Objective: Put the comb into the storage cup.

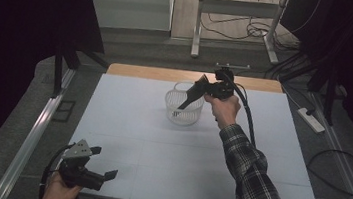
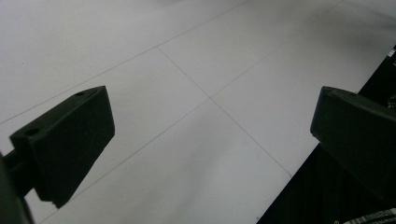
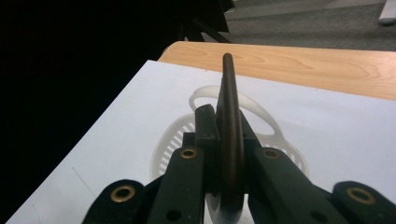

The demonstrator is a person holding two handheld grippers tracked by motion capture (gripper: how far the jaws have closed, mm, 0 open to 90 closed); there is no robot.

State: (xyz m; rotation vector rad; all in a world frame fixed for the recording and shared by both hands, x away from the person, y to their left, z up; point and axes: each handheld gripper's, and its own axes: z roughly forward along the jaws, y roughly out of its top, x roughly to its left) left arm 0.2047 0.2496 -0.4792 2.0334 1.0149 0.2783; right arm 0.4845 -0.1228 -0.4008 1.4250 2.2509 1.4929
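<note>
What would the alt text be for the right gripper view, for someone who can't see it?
Two black jaws of the right gripper are shut on a thin dark flat utensil seen edge-on, held above a white slotted basket with a loop handle. The basket stands on a white table top, with a wooden strip along the far edge.

- The right hand-held gripper (image 1: 188,101) is held over a white slotted basket (image 1: 183,111) at the far middle of the table (image 1: 126,124), jaws pointing down into it.
- The left hand-held gripper (image 1: 104,164) sits low at the near left corner, jaws spread apart.
</note>
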